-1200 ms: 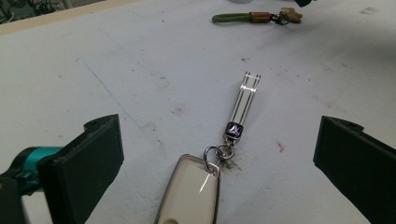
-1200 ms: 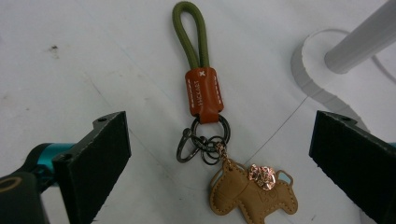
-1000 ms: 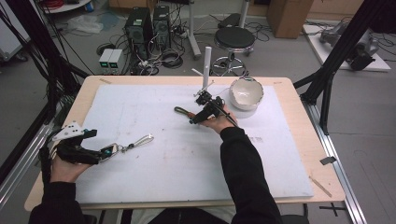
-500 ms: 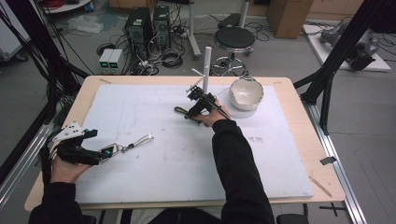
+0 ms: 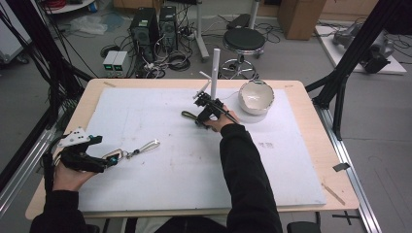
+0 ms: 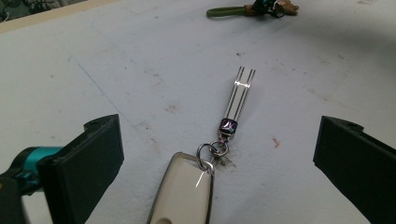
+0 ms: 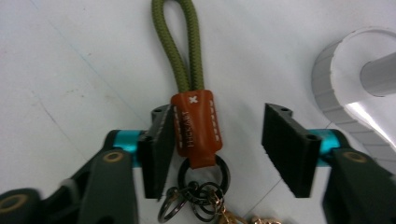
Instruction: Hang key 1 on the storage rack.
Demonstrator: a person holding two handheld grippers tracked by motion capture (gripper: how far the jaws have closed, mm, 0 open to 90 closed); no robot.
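A green rope loop keychain (image 7: 184, 46) with a brown leather tab (image 7: 196, 126) and dark metal rings (image 7: 201, 191) lies on the white mat. My right gripper (image 7: 217, 144) is open astride the tab, which touches the left jaw; the other jaw stands well clear. In the high view that gripper (image 5: 203, 112) sits at mid-table with the green loop (image 5: 187, 115) sticking out to its left. My left gripper (image 6: 215, 158) is open wide around a white key fob (image 6: 187, 186) with a silver strap (image 6: 239, 91). In the high view it (image 5: 112, 158) is at the left edge.
A white bowl (image 5: 256, 96) stands at the back right of the mat. A white upright post (image 5: 214, 73) on a round base (image 7: 355, 70) rises just behind my right gripper. The table's wooden rim (image 5: 311, 126) frames the mat.
My right hand has shifted a little to the left, away from the bowl and over the green keychain. The left hand and the key fob have stayed put.
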